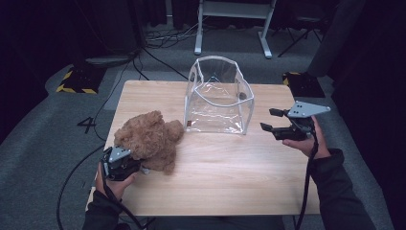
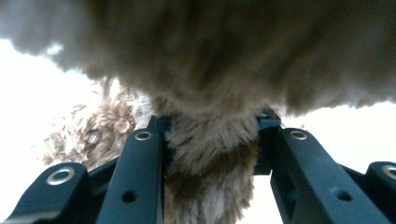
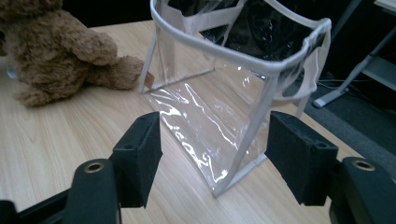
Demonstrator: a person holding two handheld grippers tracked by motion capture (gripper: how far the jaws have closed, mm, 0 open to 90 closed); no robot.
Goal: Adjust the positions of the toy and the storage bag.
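Near the desk's [image 1: 215, 182] left edge, the teddy bear [image 1: 151, 139] is pinched by the left claw [image 2: 210, 140], probably for lifting. Right claw [image 3: 212, 154] is held spread beside the clear bag [image 1: 218, 100], presumably to steady it.

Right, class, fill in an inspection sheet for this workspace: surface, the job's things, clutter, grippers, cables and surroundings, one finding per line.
Surface: light wooden table, bare apart from the two items.
Job's things: brown teddy bear lying at the left; clear plastic bag with white trim standing open at the middle rear, nothing seen inside.
Clutter: nothing seen.
Grippers: left gripper shut on a part of the teddy bear; right gripper open, held off the table and aimed at the bag's near corner, not touching it.
Cables: one trails from each gripper toward the person; more cables lie on the floor behind.
Surroundings: grey carpet, dark curtains, white stand legs, yellow-black striped floor plate.
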